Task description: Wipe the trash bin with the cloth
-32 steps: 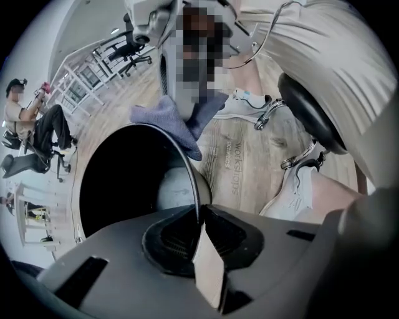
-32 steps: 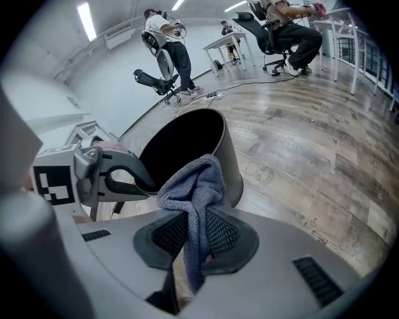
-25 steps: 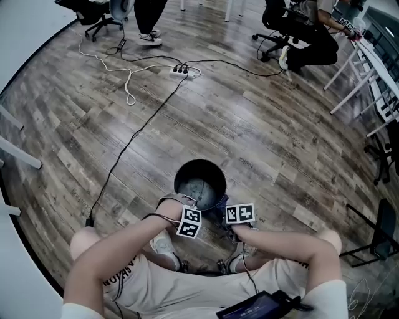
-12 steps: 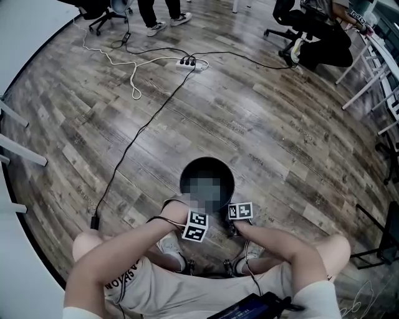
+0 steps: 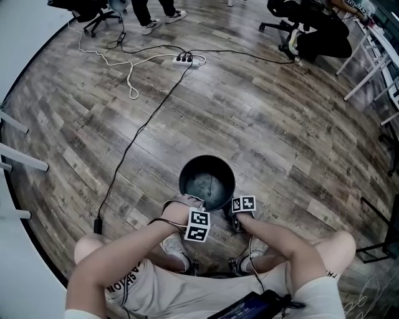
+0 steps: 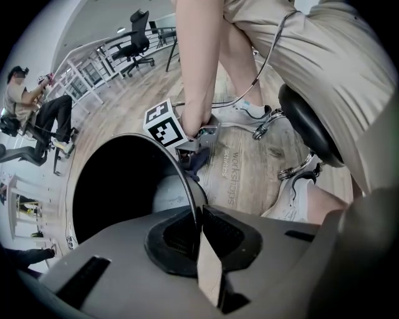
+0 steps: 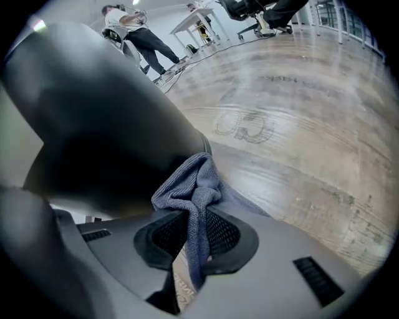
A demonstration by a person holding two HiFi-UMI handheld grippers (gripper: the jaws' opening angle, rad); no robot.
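- The trash bin (image 5: 207, 158) is sitting upright on the wooden floor (image 5: 274, 124), right in front of the seated person's knees. It's black, with the open top facing up and a greyish bottom showing inside.
- The left gripper (image 5: 194, 203) is clamping onto the bin's near rim (image 6: 187, 187). In the left gripper view that thin edge is running straight in between the pads, and the jaws are nearly together on it.
- The right gripper (image 5: 232, 215) is clenching a blue-grey cloth (image 7: 194, 184), bunched up past the pads, and is pressing it against the bin's dark outer wall.
- Compared with a second ago, the right gripper's marker cube (image 5: 243, 204) is looking smaller and is sitting lower beside the bin, so that gripper has dropped down the side. The left one is staying put on the rim.
- The head view is barely showing the cloth at all; the right gripper view is the one showing the pinch.
- The left gripper view is catching the right gripper from across the bin, with a bit of cloth peeking out under it.
- Only the head view is giving the wider room: a power strip (image 5: 187, 60), a black cable (image 5: 137, 140) trailing across the boards, and an office chair (image 5: 93, 19) further off.
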